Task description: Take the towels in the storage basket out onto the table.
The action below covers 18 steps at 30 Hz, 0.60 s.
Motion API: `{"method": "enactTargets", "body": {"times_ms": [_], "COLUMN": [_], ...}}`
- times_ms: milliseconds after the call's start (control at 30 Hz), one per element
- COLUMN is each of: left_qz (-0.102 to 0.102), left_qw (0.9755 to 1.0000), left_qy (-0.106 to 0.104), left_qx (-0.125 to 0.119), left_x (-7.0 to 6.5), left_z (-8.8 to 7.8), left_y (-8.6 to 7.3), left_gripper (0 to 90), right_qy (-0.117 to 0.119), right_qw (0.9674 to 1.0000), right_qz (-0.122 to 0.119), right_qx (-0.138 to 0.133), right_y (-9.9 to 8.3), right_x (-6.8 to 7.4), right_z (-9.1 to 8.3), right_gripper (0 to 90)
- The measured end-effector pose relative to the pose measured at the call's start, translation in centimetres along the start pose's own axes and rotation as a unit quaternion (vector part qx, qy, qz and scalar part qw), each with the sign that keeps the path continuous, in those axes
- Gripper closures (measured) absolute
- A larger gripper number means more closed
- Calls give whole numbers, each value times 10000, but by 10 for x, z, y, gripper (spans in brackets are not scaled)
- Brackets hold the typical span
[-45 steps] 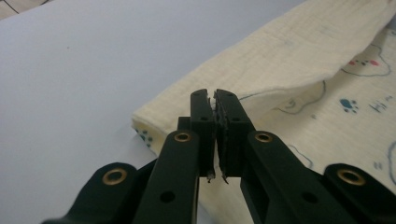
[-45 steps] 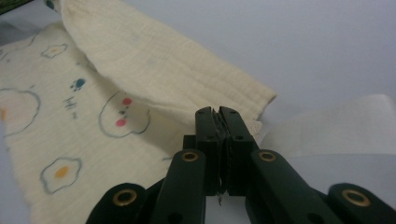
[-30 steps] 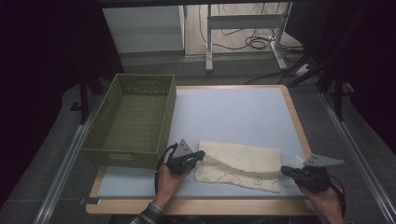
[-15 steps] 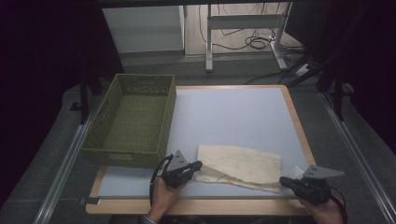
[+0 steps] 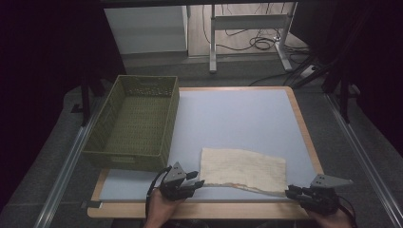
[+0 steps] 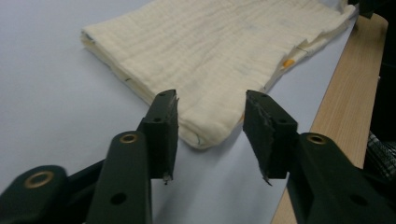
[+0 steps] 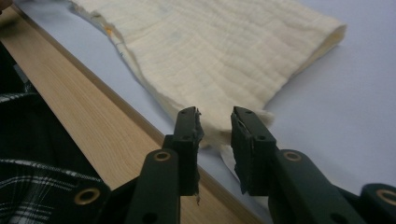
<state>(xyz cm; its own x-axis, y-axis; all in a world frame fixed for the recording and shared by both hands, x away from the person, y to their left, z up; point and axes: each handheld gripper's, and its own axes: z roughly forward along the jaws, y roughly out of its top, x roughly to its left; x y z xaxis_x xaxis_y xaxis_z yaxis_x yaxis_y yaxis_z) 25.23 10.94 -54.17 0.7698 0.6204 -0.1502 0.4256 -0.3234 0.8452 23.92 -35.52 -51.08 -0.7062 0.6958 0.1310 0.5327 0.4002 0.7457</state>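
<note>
A folded cream cloth lies flat on the pale table mat, near the front edge. My left gripper is at the cloth's near left corner. Its jaws have just been opening and stand apart, with the corner of the cloth lying on the mat between them, untouched by the pads. My right gripper is at the near right corner. Its jaws have also just been opening, to a narrow gap, and the tip of the cloth lies loose between them.
An empty olive mesh basket stands on the left side of the table. A wooden border runs along the front edge under both hands. Beyond the far edge stand a table frame and cables on the floor.
Both grippers drew back toward the front edge and let go of the cloth's near corners. The cloth, whose near edge was raised and showing its patterned underside, now lies flat and folded.
</note>
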Motion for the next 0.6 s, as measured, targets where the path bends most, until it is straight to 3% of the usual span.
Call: {"method": "enactTargets", "body": {"times_ms": [167, 300, 433, 600], "left_qz": [-71, -69, -165, -90], "left_qw": [9999, 9997, 9996, 9990], "left_qy": [130, 221, 204, 411], "left_qx": [-73, -42, 82, 171], "left_x": [7, 12, 20, 30], "left_z": [-4, 5, 24, 47], "left_y": [8, 22, 39, 58], "left_gripper": [489, 470, 471, 471], "right_qy": [-114, -184, -254, -443], "right_qw": [9999, 9998, 9996, 9988], "right_qz": [26, 21, 6, -59], "right_qx": [-52, -104, -151, -194], "right_y": [6, 13, 27, 50], "right_x": [-3, -9, -21, -39], "right_z": [-12, -13, -5, 15], "right_gripper": [669, 666, 661, 661]}}
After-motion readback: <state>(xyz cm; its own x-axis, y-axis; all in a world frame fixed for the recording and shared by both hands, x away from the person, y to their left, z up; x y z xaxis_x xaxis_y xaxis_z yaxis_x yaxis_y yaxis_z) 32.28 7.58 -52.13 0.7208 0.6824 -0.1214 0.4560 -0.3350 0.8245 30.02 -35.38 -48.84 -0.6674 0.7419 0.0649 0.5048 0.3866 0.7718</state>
